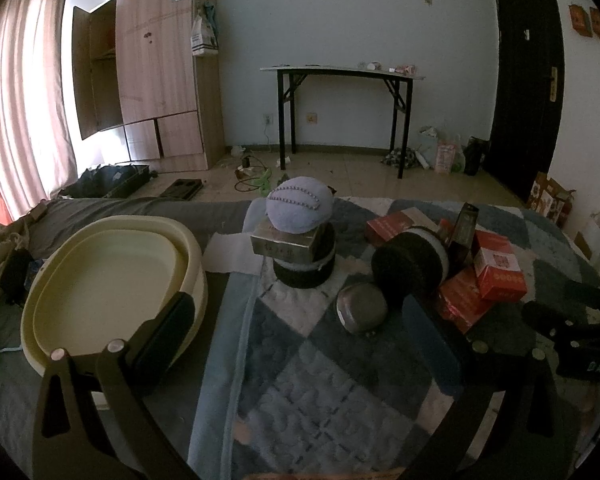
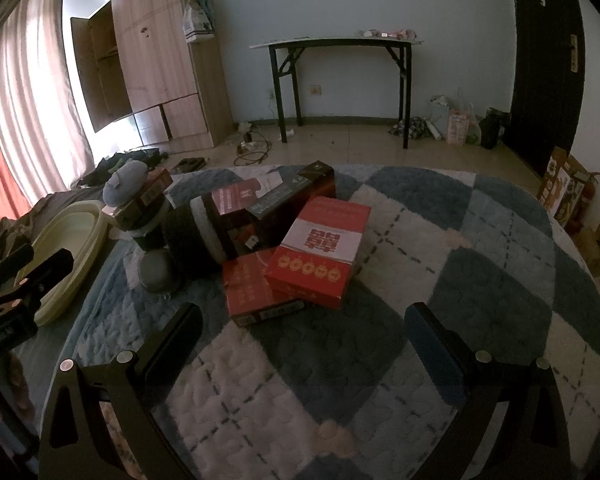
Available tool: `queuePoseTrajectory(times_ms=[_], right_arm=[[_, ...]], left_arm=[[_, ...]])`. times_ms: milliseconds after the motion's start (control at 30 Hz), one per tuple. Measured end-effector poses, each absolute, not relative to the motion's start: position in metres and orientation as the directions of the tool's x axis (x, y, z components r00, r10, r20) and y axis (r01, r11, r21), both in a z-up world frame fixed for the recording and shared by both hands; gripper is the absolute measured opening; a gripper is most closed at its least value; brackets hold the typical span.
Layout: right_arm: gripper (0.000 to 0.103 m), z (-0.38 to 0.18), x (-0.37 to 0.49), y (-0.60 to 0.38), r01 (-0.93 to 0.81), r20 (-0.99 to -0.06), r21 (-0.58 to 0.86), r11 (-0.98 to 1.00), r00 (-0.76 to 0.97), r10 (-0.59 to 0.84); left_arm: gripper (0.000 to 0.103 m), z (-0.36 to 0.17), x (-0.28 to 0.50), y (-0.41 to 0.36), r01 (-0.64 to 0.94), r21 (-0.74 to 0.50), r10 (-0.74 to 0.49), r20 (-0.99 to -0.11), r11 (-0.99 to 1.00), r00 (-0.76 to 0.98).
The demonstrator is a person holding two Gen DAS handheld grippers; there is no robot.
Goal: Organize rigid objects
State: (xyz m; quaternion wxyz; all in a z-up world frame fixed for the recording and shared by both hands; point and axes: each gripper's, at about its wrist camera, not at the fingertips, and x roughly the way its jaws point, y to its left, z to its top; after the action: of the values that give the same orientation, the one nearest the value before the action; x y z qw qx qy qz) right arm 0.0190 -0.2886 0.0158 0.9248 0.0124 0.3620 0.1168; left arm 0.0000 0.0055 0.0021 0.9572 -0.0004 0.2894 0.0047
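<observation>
- Rigid objects sit bunched on a checked blue and white quilt [image 2: 440, 240], toward its left half and far edge, as the right wrist view shows it.
- Nearest the right gripper [image 2: 300, 336], a red box [image 2: 320, 252] with a white band leans across a flatter red box [image 2: 256, 292]; a dark long box [image 2: 288, 196] lies behind them.
- Left of the boxes, a black roll [image 1: 408, 264] lies on its side, with a small grey round tin [image 1: 360, 308] just beside it on the quilt.
- Farther left stands a stack: a black round base [image 1: 304, 268], a brownish box [image 1: 288, 242] on top of it, and a pale blue stitched ball [image 1: 300, 210] on that.
- A cream oval basin [image 1: 100, 272] rests near the quilt's left edge, with nothing visible inside.
- Left gripper [image 1: 300, 320]: fingers spread wide, holding nothing, one finger in front of the basin's rim and the other near the red boxes.
- Right gripper: fingers likewise wide apart and bare, over the quilt short of the flat red box.
</observation>
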Motion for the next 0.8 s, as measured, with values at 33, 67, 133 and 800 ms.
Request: queuePoseTrajectory(times_ms=[33,67,133,800], right_arm=[[0.103,0.016,0.019,-0.288,-0.208,-0.667,0.107,0.972,0.710,0.225],[0.103,0.016,0.018,-0.288,-0.208,-0.667,0.107,0.972,0.710,0.225],[0.103,0.017,0.018,-0.288,-0.207,-0.665,0.107,0.972,0.712,0.225],[0.103,0.005,0.024,-0.276,-0.208,-0.658,0.101,0.973,0.720,0.222]], left_arm=[[0.103,0.002,0.000,0.006,-0.009,0.002,0.008,-0.555,1.000,0.832],[0.103,0.002,0.000,0.006,-0.008,0.001,0.008,-0.555,1.000,0.832],[0.103,0.002,0.000,0.006,-0.008,0.000,0.007,-0.554,1.000,0.833],[0.103,-0.009,0.009,0.024,-0.017,-0.093,-0.043,-0.603,0.996,0.796]])
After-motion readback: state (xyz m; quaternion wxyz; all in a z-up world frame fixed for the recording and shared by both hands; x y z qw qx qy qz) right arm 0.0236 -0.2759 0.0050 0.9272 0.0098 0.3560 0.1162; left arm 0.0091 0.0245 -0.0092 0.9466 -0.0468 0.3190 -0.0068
